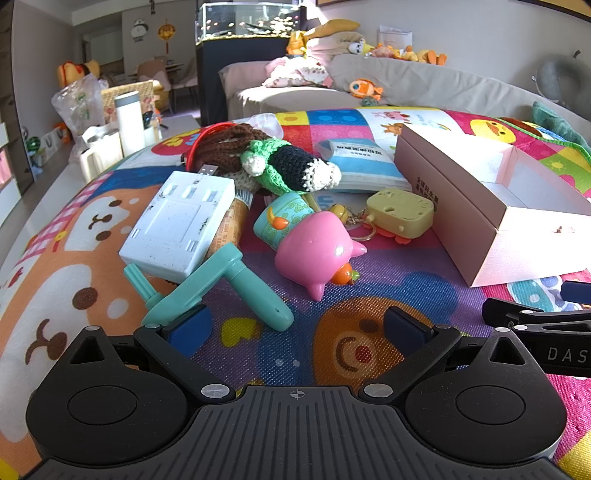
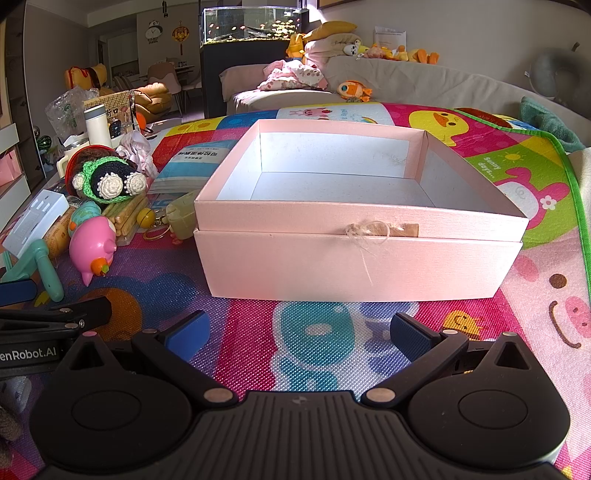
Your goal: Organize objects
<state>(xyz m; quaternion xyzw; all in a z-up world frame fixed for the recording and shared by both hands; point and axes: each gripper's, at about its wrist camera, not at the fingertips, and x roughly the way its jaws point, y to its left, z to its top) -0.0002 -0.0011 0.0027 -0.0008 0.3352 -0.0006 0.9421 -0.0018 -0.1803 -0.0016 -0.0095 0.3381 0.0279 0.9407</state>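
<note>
left gripper [image 1: 297,326]: jaws spread wide, nothing between, hovering over mat, tilted down
left pads [image 1: 190,326]: blue, clear of all toys
teal tool [image 1: 221,284]: just ahead of left pad, partly under white box
white box [image 1: 179,225]: lying on teal tool, back-left of pig
pig [image 1: 314,251]: pink, tipped over, mid-pile, ahead of left gripper
yellow keychain [image 1: 400,212]: right of pig, just beside pink box
crochet toy [image 1: 291,170]: green/black/white, behind pig, atop pile
blue pack [image 1: 364,162]: behind crochet toy, flat on mat
right gripper [image 2: 297,332]: jaws spread wide, holding nothing, over mat, tilted down
right pads [image 2: 412,334]: blue, short of pink box
pink box [image 2: 354,258]: open, empty, straight ahead of right gripper, frayed string on front wall
pile: left of pink box, all toys outside it
mat [image 2: 258,332]: colourful cartoon print, under everything
sofa [image 2: 424,85]: grey, behind mat, plush toys on it
fish tank [image 2: 251,24]: far back
</note>
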